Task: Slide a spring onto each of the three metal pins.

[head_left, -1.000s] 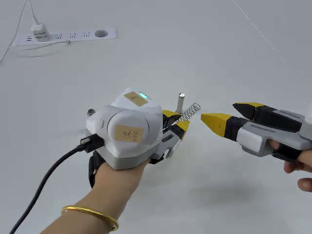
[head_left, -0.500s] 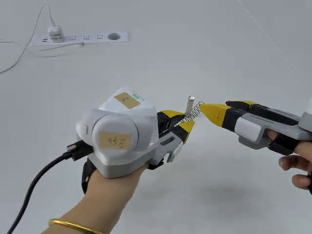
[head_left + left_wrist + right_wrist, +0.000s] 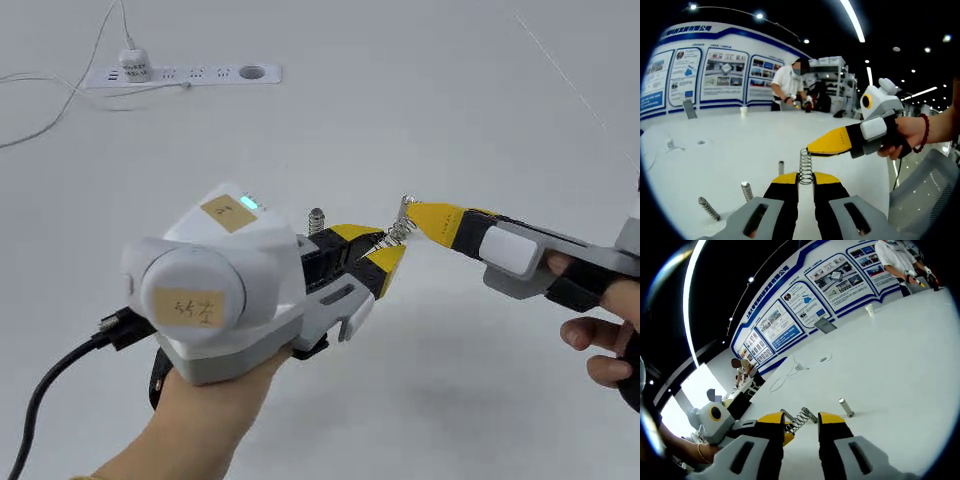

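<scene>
One spring (image 3: pixel 805 162) pinched in left claw (image 3: pixel 805 177); right claw (image 3: pixel 415 213) tip touches it.

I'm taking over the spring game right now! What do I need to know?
Left tool: shut on a spring that sticks out past its tips.
Right tool: tip at the spring's free end; I can't tell whether it grips.
Done: one pin wears a spring. A second coil beside it looks like it sits on a pin too, not certain.
Left: slide the held spring onto the bare pin just beyond the tools.
</scene>
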`<move>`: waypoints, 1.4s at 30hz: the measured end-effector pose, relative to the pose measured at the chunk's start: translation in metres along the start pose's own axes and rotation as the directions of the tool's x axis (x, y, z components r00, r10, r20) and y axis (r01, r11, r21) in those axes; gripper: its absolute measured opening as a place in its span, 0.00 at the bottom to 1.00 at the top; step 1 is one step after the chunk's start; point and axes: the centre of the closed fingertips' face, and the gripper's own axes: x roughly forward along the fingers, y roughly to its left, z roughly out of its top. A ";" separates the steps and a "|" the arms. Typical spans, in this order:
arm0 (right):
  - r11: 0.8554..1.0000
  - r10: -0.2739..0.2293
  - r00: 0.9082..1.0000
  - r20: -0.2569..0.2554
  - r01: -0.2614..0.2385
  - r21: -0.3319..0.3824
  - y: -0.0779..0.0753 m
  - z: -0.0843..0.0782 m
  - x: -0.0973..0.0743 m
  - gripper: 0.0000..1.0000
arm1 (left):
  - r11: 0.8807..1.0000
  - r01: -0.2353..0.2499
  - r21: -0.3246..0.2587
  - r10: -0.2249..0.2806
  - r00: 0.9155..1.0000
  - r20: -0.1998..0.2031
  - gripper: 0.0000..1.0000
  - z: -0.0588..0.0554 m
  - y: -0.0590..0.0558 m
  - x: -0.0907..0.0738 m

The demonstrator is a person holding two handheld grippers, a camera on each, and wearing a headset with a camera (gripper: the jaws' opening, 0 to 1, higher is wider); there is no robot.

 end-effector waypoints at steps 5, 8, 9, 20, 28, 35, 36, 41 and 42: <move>1.000 0.018 1.000 -0.002 -0.018 0.015 0.005 -0.001 0.002 0.25 | 1.000 0.017 -0.018 -0.016 0.999 0.029 0.10 0.004 -0.002 -0.005; 0.999 0.030 1.000 -0.004 -0.030 0.029 0.007 -0.002 0.003 0.23 | 0.999 0.030 -0.027 -0.029 0.999 0.045 0.10 0.007 -0.004 -0.006; 0.999 0.037 0.999 -0.002 -0.037 0.033 0.009 -0.001 0.003 0.23 | 0.999 0.030 -0.026 -0.029 0.998 0.047 0.10 0.008 -0.004 -0.007; 0.992 0.091 0.996 0.003 -0.091 0.085 0.019 0.002 0.002 0.14 | 0.998 0.053 -0.035 -0.049 0.995 0.090 0.10 0.014 -0.009 -0.012; 0.993 0.121 0.993 0.000 -0.121 0.014 0.029 0.000 0.003 0.13 | 0.999 0.037 -0.023 -0.036 0.997 0.070 0.10 0.010 -0.008 -0.015; 0.992 0.127 0.992 -0.006 -0.127 -0.016 0.032 -0.001 0.007 0.12 | 1.000 0.018 -0.023 -0.016 0.999 0.048 0.11 0.008 -0.004 -0.017; 0.992 0.126 0.992 -0.008 -0.126 -0.023 0.032 -0.001 0.007 0.12 | 1.000 0.013 -0.025 -0.012 0.999 0.041 0.11 0.007 -0.003 -0.017; 0.993 0.113 0.994 0.006 -0.112 -0.038 0.030 0.003 0.008 0.12 | 0.999 -0.002 -0.032 0.002 1.000 0.007 0.13 0.001 0.000 -0.018; 0.993 0.110 0.994 0.008 -0.110 -0.041 0.030 0.003 0.008 0.12 | 0.999 -0.005 -0.032 0.005 1.000 0.005 0.14 0.001 0.001 -0.018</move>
